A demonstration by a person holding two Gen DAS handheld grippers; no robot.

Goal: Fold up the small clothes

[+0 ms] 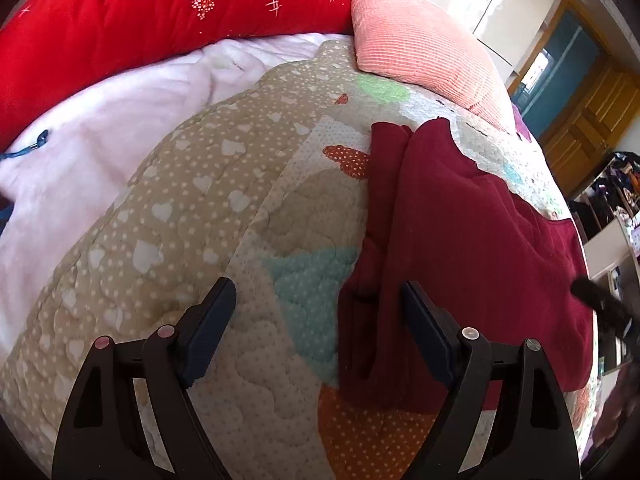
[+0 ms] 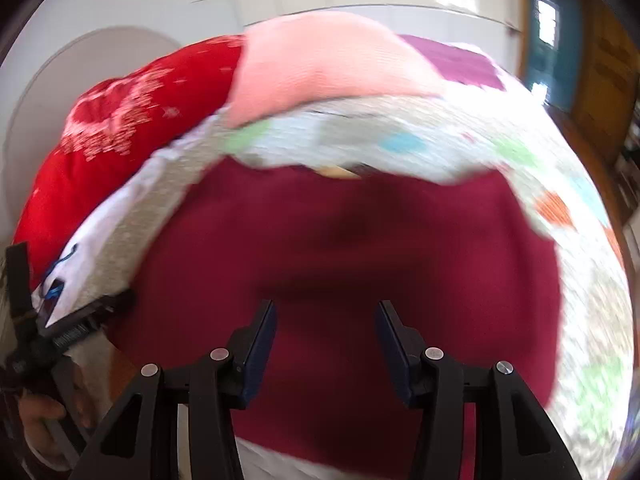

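A dark red garment lies spread on the patchwork quilt, its left side folded in along a long crease. My left gripper hovers open over the garment's left edge, with one finger above the cloth and the other above the quilt. In the blurred right wrist view the garment fills the middle. My right gripper hangs above it, jaws apart with nothing between them. The right gripper's fingertip shows at the garment's right edge. The left gripper and the hand holding it appear at the far left.
A red floral duvet and a pink ribbed pillow lie at the head of the bed. A white fleecy blanket lies left of the quilt. A wooden door and cluttered shelves stand beyond the bed's right edge.
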